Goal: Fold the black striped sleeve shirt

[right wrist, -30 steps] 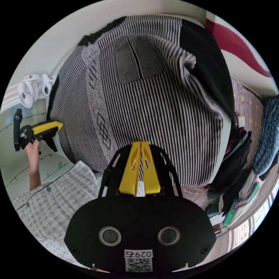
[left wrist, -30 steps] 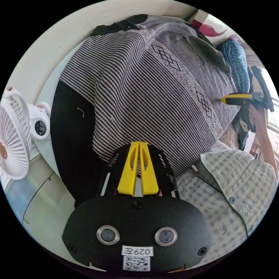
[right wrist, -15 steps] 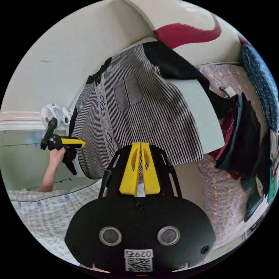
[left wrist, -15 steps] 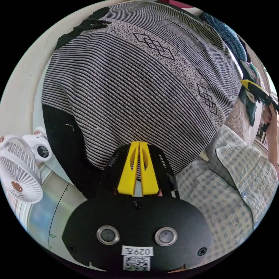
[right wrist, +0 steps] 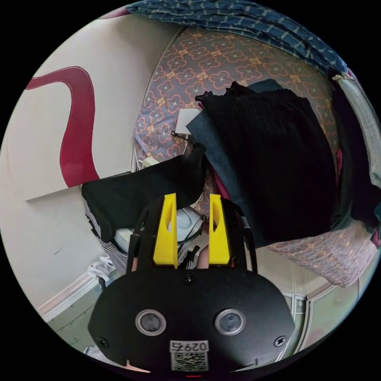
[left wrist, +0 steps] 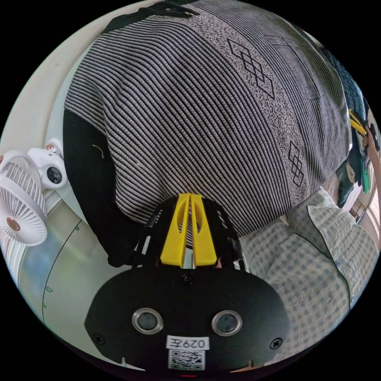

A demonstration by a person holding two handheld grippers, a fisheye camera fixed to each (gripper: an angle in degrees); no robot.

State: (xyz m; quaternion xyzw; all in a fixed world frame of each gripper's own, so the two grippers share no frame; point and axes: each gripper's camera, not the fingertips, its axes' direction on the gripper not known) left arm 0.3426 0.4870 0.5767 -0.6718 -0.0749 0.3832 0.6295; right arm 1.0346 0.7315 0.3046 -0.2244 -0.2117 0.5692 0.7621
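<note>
The striped shirt (left wrist: 206, 119) lies spread on a white table, front up, with diamond motifs and a chest pocket. Its black sleeve (left wrist: 87, 174) hangs toward the fan side. My left gripper (left wrist: 189, 197) is shut on the hem at the near edge. My right gripper (right wrist: 192, 197) is open, nothing between its jaws, and points past the shirt's other black sleeve (right wrist: 139, 190), which drapes over the table corner (right wrist: 186, 222). In the left gripper view the right gripper (left wrist: 357, 123) is small at the far right, held in a hand.
A white fan (left wrist: 22, 202) stands left of the table. The person's checked shirt (left wrist: 317, 258) is close on the right. A patterned bed (right wrist: 190, 79) carries a pile of dark clothes (right wrist: 278, 158) and a blue checked cloth (right wrist: 238, 20). The wall has a red swirl (right wrist: 75, 131).
My right gripper has opened, let go of the shirt's hem and swung away toward the bed. My left gripper stays shut on the hem.
</note>
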